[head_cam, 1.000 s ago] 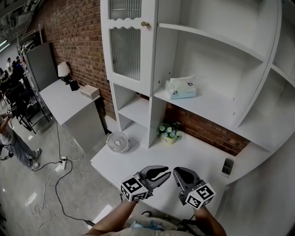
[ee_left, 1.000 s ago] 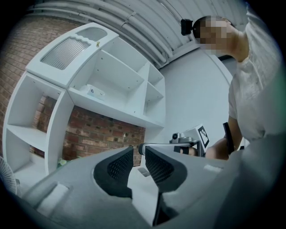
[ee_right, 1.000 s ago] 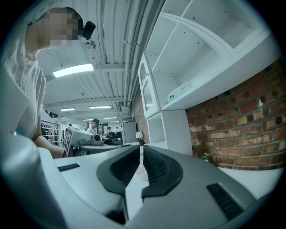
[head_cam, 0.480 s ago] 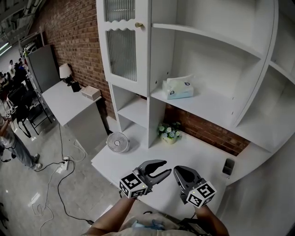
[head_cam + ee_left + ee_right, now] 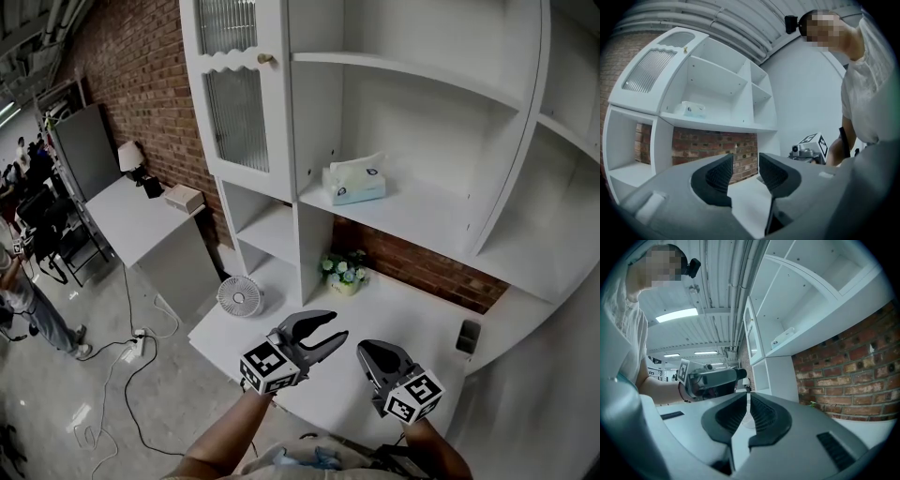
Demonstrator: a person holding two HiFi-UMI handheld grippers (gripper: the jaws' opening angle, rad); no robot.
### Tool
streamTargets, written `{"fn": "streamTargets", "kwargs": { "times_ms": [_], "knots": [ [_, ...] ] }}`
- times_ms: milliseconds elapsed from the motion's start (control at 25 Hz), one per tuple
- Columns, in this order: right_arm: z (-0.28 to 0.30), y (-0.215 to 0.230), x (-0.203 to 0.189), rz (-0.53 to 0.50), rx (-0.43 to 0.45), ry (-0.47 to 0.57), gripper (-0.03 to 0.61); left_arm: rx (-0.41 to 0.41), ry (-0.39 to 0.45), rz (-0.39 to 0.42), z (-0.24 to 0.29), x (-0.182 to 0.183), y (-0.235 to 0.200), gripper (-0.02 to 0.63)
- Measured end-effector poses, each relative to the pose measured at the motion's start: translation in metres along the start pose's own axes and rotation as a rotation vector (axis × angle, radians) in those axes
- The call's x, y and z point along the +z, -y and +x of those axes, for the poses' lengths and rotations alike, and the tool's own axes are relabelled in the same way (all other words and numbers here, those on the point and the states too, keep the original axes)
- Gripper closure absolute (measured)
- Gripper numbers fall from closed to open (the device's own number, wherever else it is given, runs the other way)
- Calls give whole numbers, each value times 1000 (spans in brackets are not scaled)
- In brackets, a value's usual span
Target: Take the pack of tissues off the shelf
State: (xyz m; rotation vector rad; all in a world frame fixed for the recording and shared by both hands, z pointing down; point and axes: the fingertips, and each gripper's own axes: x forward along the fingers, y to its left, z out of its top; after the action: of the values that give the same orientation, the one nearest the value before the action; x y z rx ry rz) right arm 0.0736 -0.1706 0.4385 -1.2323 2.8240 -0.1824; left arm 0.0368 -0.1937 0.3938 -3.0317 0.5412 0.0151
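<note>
The pack of tissues, pale blue and white, lies on the middle shelf of the white cabinet; it also shows small as the tissue pack and the tissue pack. My left gripper hovers over the desk's near edge, well below and short of the pack. Its jaws have just been opening and now stand open with nothing between them. My right gripper stays beside it, shut and empty.
On the white desk stand a small pot of flowers, a round fan and a dark block. A glass-fronted door closes the cabinet's left part. A side table and floor cables lie left.
The left gripper's jaws have spread wider and the gripper has risen slightly. The right gripper has stayed put. The tissue pack has not moved on its shelf.
</note>
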Motion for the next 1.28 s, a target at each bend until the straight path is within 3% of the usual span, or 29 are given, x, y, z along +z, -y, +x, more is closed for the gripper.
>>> {"fn": "streamTargets", "kwargs": {
  "times_ms": [600,920,1280],
  "knots": [
    [2,1,-4,7,-7,0,560,20,-35,139,13,33,-22,454],
    [2,2,-8,15,-12,-6,560,100,-45,202,15,59,-52,445],
    [5,5,-11,21,-5,-11,560,165,-24,180,22,70,-74,442]
  ]
}}
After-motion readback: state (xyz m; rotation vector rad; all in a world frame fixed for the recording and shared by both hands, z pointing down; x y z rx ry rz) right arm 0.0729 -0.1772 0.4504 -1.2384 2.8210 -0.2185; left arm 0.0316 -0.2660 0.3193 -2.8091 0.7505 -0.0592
